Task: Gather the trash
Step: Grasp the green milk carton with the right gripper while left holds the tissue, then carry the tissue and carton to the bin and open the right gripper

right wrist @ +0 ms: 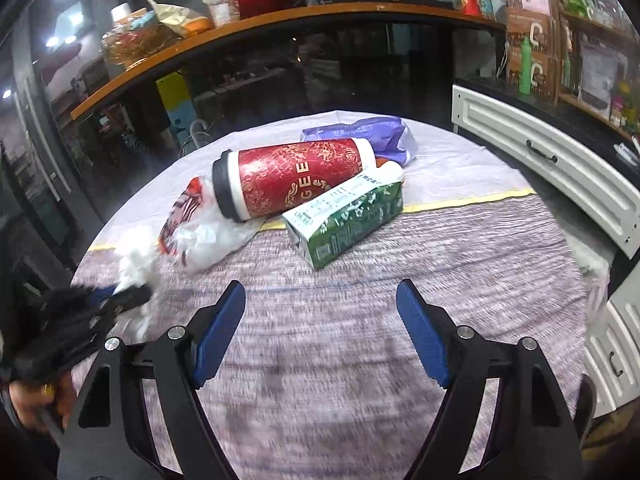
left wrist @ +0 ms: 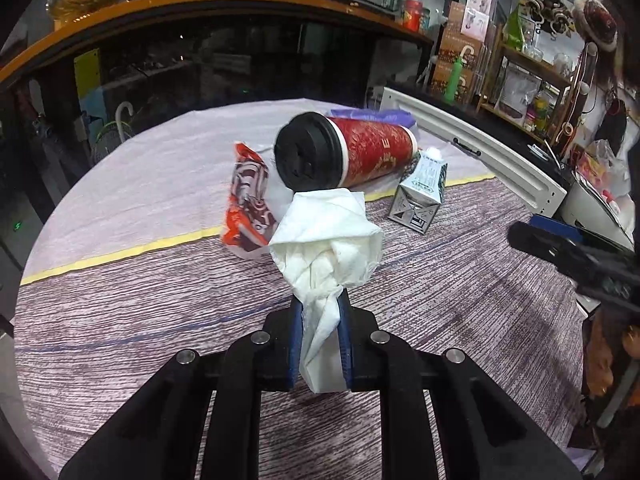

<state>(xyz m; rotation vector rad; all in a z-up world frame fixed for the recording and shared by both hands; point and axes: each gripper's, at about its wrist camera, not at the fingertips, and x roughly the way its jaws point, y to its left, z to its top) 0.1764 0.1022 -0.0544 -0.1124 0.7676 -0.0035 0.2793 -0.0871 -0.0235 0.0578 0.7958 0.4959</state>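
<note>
Crumpled white tissue (left wrist: 328, 236), twisted at its base, pinched in the left tongs (left wrist: 322, 300) above the desk (left wrist: 120, 320). Right tongs (right wrist: 322, 300) spread wide, nothing between them. Desk cover: streaky purple-grey cloth with a yellow stripe. Red paper cup (right wrist: 292, 182) on its side, black lid, letters "GEE". Green-white carton (right wrist: 344, 220) just beside it. Cluttered shelves behind.
</note>
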